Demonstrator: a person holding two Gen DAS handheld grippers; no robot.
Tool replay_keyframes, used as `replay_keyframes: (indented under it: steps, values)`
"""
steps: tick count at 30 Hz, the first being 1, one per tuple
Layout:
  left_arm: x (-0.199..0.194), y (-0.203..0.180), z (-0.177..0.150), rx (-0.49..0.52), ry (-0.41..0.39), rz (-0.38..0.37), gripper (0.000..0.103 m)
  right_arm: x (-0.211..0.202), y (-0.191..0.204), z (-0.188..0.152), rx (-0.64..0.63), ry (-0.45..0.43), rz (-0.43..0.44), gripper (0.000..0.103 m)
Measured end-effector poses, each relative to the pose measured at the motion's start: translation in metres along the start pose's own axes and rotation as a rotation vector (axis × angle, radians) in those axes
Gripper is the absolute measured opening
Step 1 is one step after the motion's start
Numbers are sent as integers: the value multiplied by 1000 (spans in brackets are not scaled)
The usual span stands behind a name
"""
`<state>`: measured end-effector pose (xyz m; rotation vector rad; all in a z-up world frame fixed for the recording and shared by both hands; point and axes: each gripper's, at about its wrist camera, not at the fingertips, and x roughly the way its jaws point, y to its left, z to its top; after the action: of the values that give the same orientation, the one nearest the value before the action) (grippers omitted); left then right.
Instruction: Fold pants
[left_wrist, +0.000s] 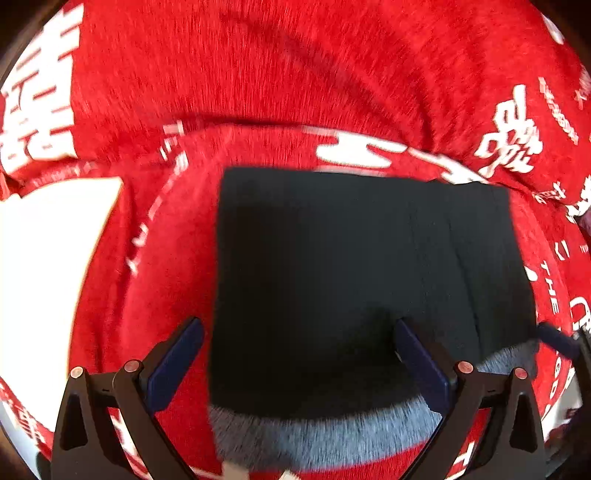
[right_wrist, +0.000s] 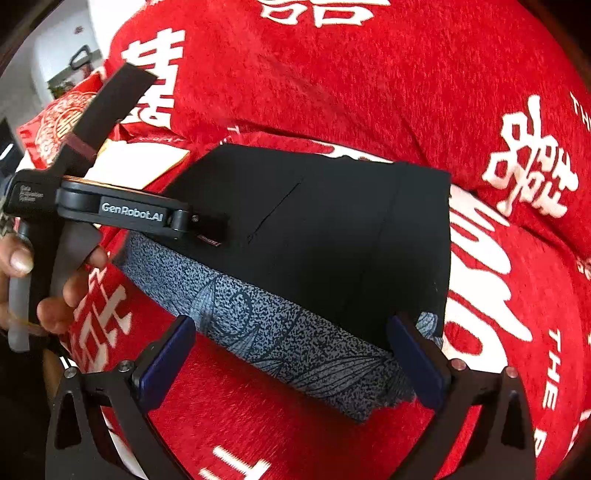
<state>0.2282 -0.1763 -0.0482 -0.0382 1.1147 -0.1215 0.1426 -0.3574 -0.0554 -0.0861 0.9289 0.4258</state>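
Black folded pants (left_wrist: 332, 273) blurred; right gripper (left_wrist: 554, 338) cut off.

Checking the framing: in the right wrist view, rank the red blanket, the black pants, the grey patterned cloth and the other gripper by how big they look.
1. Red blanket
2. Black pants
3. Grey patterned cloth; the left gripper looks alike in area, and it sits nearer the lens, so no ranking between them.

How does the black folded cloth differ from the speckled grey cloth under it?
The black pants are plain and dark; the grey cloth is speckled with a leaf-like line pattern. The pants lie on top as a broad rectangle; the grey cloth shows only as a strip along their near edge. Both rest on the red blanket.
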Motion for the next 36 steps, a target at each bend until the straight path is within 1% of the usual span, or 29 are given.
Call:
replay_keyframes:
  steps: [1, 2, 3, 5, 6, 8, 11, 14, 16, 17, 19, 21, 22, 24, 27, 29, 33, 36]
  values:
    - [-11, -3, -4, 22, -32, 14, 103, -11, -1, 1, 28, -35, 9, 103]
    - [-19, -5, -7, 39, -53, 27, 103, -26, -1, -1, 56, -80, -1, 103]
    - [-29, -7, -12, 59, -80, 41, 103, -32, 0, -1, 68, -99, -17, 103]
    - [-42, -10, -20, 72, -101, 52, 103, -47, 2, -5, 106, -128, -91, 103]
    - [-49, -11, -25, 73, -110, 42, 103, -48, 4, -6, 111, -129, -115, 103]
    - [-59, -14, -32, 73, -122, 24, 103, -51, 9, -9, 119, -112, -200, 103]
    - [-68, -20, -43, 90, -120, 15, 103, -43, 8, -7, 156, -57, -248, 103]
    - [-74, -26, -53, 97, -106, 8, 102, -42, 6, -9, 202, -31, -239, 103]
    - [-76, -24, -56, 81, -96, 39, 102, -38, 7, -12, 204, -13, -249, 103]
    - [-78, -24, -57, 81, -95, 37, 102, -36, 8, -12, 203, -6, -256, 103]
    - [-82, -23, -59, 75, -102, 35, 102, -38, 11, -13, 207, 5, -259, 103]
    - [-87, -21, -61, 65, -120, 56, 102, -38, 11, -14, 216, 9, -254, 103]
    - [-87, -21, -63, 66, -114, 54, 102, -37, 12, -15, 219, 14, -256, 103]
    - [-85, -23, -63, 89, -81, 19, 102, -36, 13, -15, 222, 31, -271, 103]
    - [-86, -24, -64, 91, -90, 19, 102, -34, 13, -13, 233, 45, -275, 103]
    - [-86, -22, -63, 79, -90, 2, 102, -32, 14, -12, 234, 57, -283, 103]
    - [-82, -17, -58, 49, -61, -40, 102, -27, 16, -9, 232, 73, -301, 103]
    - [-77, -14, -56, 49, -56, -10, 102, -24, 14, -6, 234, 79, -300, 103]
